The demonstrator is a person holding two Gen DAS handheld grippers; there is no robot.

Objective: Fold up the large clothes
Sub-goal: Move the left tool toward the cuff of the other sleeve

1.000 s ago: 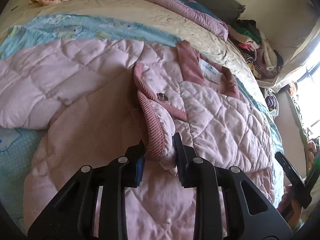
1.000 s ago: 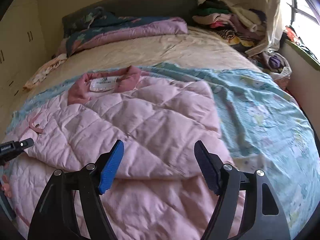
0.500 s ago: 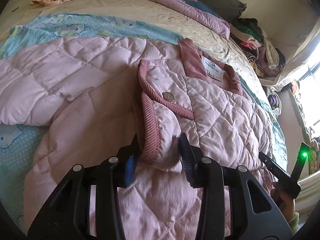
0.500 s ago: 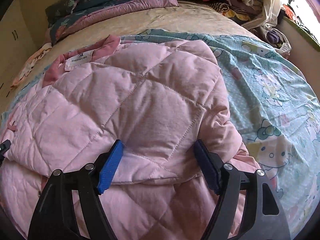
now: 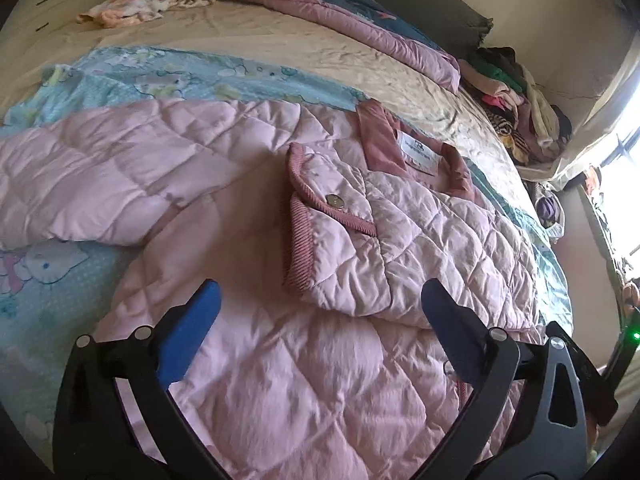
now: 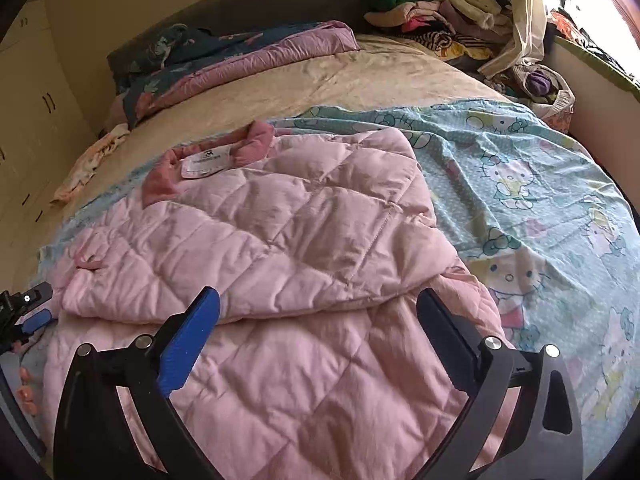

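Pink quilted jacket [image 5: 400,248] on cartoon sheet [image 6: 520,184], clothes pile [image 6: 440,12] beyond, both grippers' jaws spread, empty

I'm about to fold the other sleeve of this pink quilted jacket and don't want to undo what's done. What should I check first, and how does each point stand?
1. Left gripper open and free of cloth: ok, jaws wide, nothing between them.
2. Right gripper open and free: ok.
3. Folded sleeve lying flat across the pink quilted jacket: ok, its ribbed cuff rests on the body.
4. Other sleeve spread out and reachable: ok, it lies out sideways over the Hello Kitty sheet.
5. Collar lying flat: not ok, it looks slightly bunched.
6. Jacket hem straight: cannot tell, it is below both views.
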